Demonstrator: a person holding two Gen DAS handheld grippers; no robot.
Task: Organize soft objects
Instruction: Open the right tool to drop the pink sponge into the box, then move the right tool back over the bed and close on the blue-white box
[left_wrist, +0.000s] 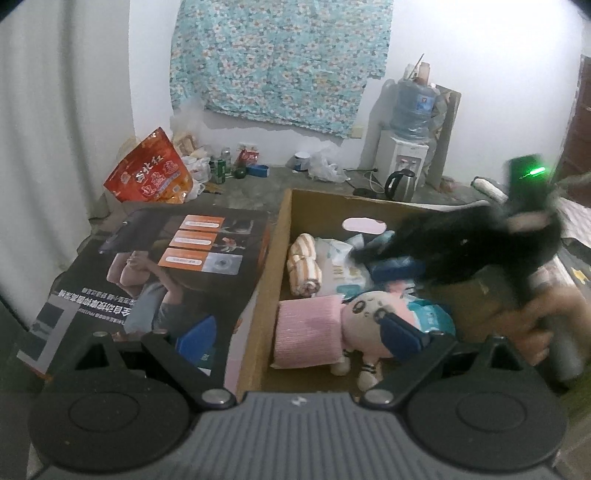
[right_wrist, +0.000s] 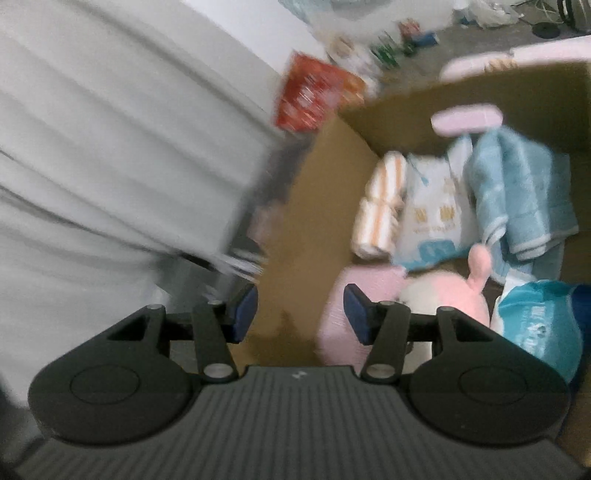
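An open cardboard box (left_wrist: 280, 236) holds soft things: a striped rolled towel (left_wrist: 304, 266), a folded pink towel (left_wrist: 308, 332), a plush doll (left_wrist: 369, 314), tissue packs (left_wrist: 343, 266) and a blue towel (right_wrist: 524, 199). My left gripper (left_wrist: 299, 339) hovers over the box's near left wall, open, with nothing between its pads. My right gripper (right_wrist: 301, 314) is also open and empty, above the same wall, with the pink towel (right_wrist: 332, 321) and the plush doll (right_wrist: 458, 295) just beyond it. In the left wrist view the right device shows as a blurred black shape over the box, held by a hand (left_wrist: 535, 325).
A printed product box (left_wrist: 159, 273) lies against the carton's left side. Behind it are a red snack bag (left_wrist: 147, 173), cans and bags on the floor, a kettle (left_wrist: 399, 184) and a water dispenser (left_wrist: 406, 155). A white curtain (right_wrist: 110, 166) hangs at the left.
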